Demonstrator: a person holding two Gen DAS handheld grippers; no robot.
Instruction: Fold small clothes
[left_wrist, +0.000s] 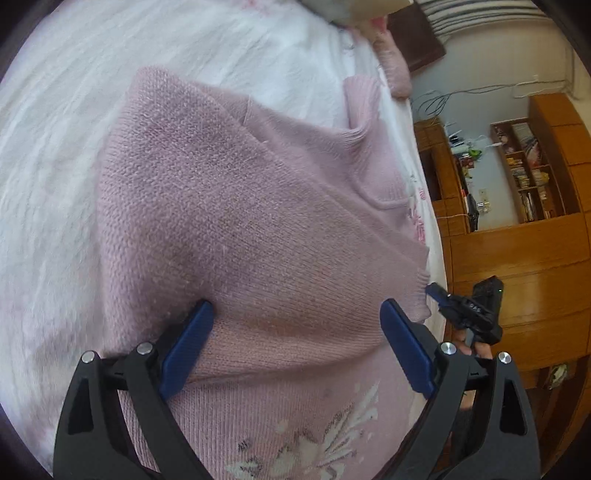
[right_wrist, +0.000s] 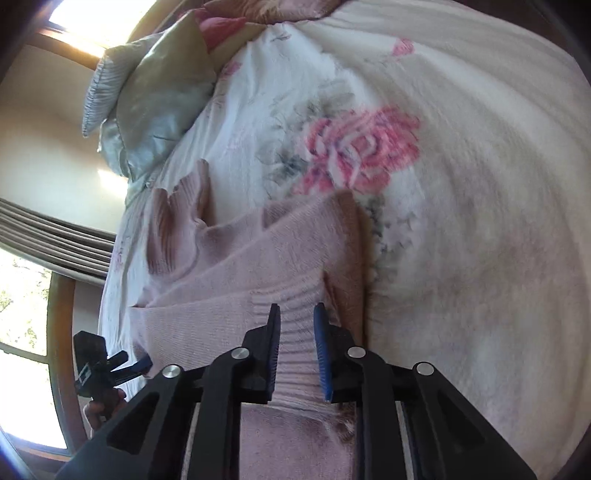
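A grey satin pillow (right_wrist: 147, 96) lies upper left on the rose-print white bed (right_wrist: 461, 184). The left tool (left_wrist: 295, 343) gapes wide over the pink knitted sweater (left_wrist: 221, 206); the right tool (right_wrist: 297, 350) pinches its ribbed cuff.

Left wrist view: close above the pink sweater (left_wrist: 236, 206), facing along the bed (left_wrist: 55, 184) toward wooden shelving (left_wrist: 532, 173). Right wrist view: equally close over the sweater's ribbed hem, facing toward the pillow (right_wrist: 147, 96) and window. Shared: sweater, floral bedspread; each view catches the opposite gripper at its edge.
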